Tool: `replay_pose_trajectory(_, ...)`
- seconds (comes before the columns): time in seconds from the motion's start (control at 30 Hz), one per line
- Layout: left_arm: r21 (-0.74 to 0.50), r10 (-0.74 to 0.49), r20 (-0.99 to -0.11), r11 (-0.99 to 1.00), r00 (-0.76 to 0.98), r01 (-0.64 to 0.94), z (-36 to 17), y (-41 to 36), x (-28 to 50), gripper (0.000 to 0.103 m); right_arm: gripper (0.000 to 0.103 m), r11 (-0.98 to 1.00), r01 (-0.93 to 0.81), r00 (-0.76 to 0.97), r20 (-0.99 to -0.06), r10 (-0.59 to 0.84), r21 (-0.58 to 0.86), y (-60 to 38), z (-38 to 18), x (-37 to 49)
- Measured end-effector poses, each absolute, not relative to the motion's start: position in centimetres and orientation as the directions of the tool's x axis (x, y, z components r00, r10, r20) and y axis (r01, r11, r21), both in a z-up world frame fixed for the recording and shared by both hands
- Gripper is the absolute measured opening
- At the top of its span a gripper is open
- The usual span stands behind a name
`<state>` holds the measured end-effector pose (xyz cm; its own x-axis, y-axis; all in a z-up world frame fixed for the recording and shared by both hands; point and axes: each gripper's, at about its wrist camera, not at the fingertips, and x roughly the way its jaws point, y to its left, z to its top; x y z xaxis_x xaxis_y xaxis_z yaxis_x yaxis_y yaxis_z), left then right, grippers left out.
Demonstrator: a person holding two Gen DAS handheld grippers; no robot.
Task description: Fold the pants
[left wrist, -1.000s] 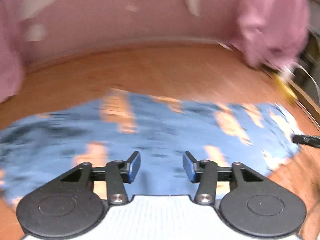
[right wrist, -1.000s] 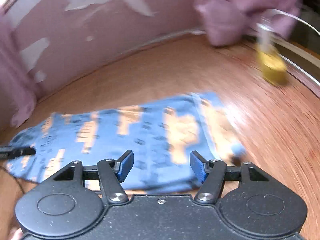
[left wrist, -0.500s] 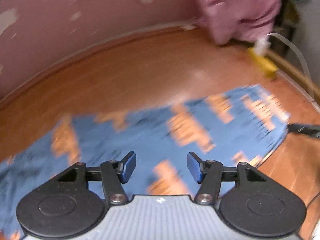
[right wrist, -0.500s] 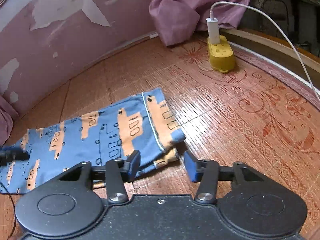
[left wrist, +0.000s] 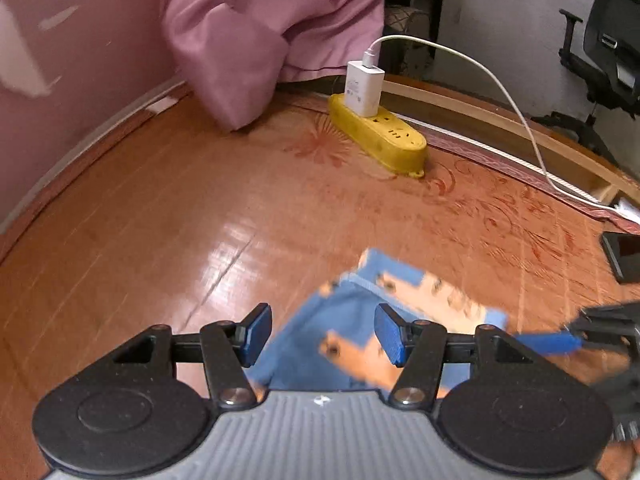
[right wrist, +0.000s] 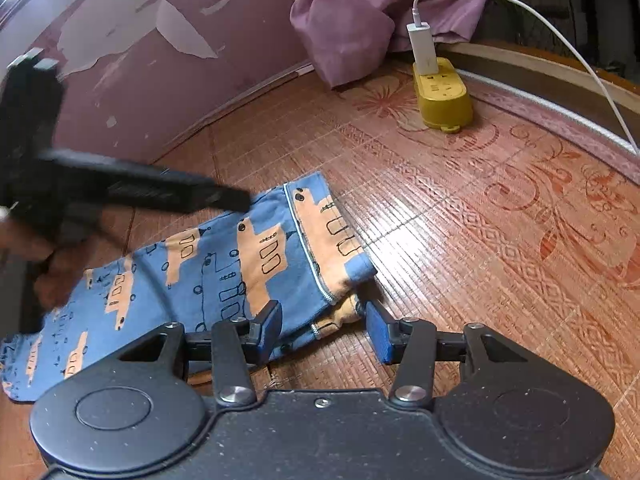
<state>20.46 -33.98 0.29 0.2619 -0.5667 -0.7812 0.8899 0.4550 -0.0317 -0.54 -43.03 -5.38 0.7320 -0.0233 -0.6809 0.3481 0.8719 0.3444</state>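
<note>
Pants (right wrist: 224, 268), blue with an orange vehicle print, lie flat on the patterned woven mat (right wrist: 500, 240). In the right wrist view they run from the lower left of the frame to its centre, one hemmed end just ahead of our fingers. In the left wrist view the same end (left wrist: 360, 320) shows blurred at lower centre.

Pink wall (right wrist: 140, 60) with peeling paint fills the upper left; a pink curtain (right wrist: 360, 12) hangs at upper centre and touches the mat.

Left gripper (left wrist: 322, 334): fingers wide apart, nothing between them, cloth below and beyond. In the right wrist view it (right wrist: 236, 200) reaches in from the left edge, its tip over the far edge of the pants; the hand (right wrist: 52, 264) holding it shows blurred at the left edge.

Right gripper (right wrist: 322, 332): fingers wide apart, straddling the near corner of the hem; we cannot tell whether they touch it.

Yellow power strip (right wrist: 442, 96) sits at upper right, well apart from the pants, carrying a white charger (right wrist: 422, 48) and cable (right wrist: 580, 60).
</note>
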Motion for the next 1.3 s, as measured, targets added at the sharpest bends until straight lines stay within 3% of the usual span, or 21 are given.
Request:
replay_pose_trajectory(0.17,0.004,-0.538,-0.8,0.439,0.267,0.898,-1.5,-35.8,20.1,0.06,0.039,0.877,0.354,0.733,-0.679,-0.045,0.324,-42.7,-5.4,-0.5)
replay_pose_trajectory(0.33,0.029,-0.54,-0.791,0.438,0.289,0.898,-2.2,-35.9,19.6,0.061,0.03,0.829,0.396,0.744,-0.667,-0.038,0.394,-43.4,-5.6,-0.9)
replay_pose_trajectory(0.53,0.005,-0.54,-0.79,0.468,0.29,0.884,-1.7,-35.7,19.8,0.061,0.029,0.748,0.436,0.765,-0.643,-0.016,0.501,-44.7,-6.1,-1.4)
replay_pose_trajectory(0.67,0.003,-0.526,-0.79,0.511,0.315,0.86,-1.0,-35.4,19.5,0.061,0.011,0.735,0.455,0.766,-0.642,-0.034,0.503,-44.7,-6.2,-1.1)
replay_pose_trajectory(0.77,-0.106,-0.55,-0.791,0.555,0.268,0.825,-0.3,-34.0,20.2,0.062,0.01,0.758,0.437,0.789,-0.611,-0.064,0.485,-44.3,-5.6,-1.1)
replay_pose_trajectory(0.87,-0.318,-0.606,-0.782,0.586,0.143,0.746,0.3,-32.0,21.9,0.064,0.009,0.803,0.392,0.82,-0.566,-0.084,0.449,-43.2,-4.5,-1.0)
replay_pose_trajectory(1.0,-0.584,-0.708,-0.706,0.564,-0.023,0.584,0.3,-28.9,24.2,0.068,0.009,0.916,0.265,0.866,-0.492,-0.089,0.3,-40.1,-2.3,-0.4)
replay_pose_trajectory(1.07,-0.654,-0.742,-0.667,0.541,-0.065,0.529,0.3,-27.6,24.9,0.071,0.009,0.961,0.196,0.879,-0.469,-0.085,0.194,-38.1,-1.5,-0.1)
replay_pose_trajectory(1.3,-0.656,-0.745,-0.662,0.523,-0.081,0.544,0.9,-24.6,25.7,0.078,0.009,0.987,-0.008,0.877,-0.476,-0.07,-0.161,-30.7,-1.5,1.4)
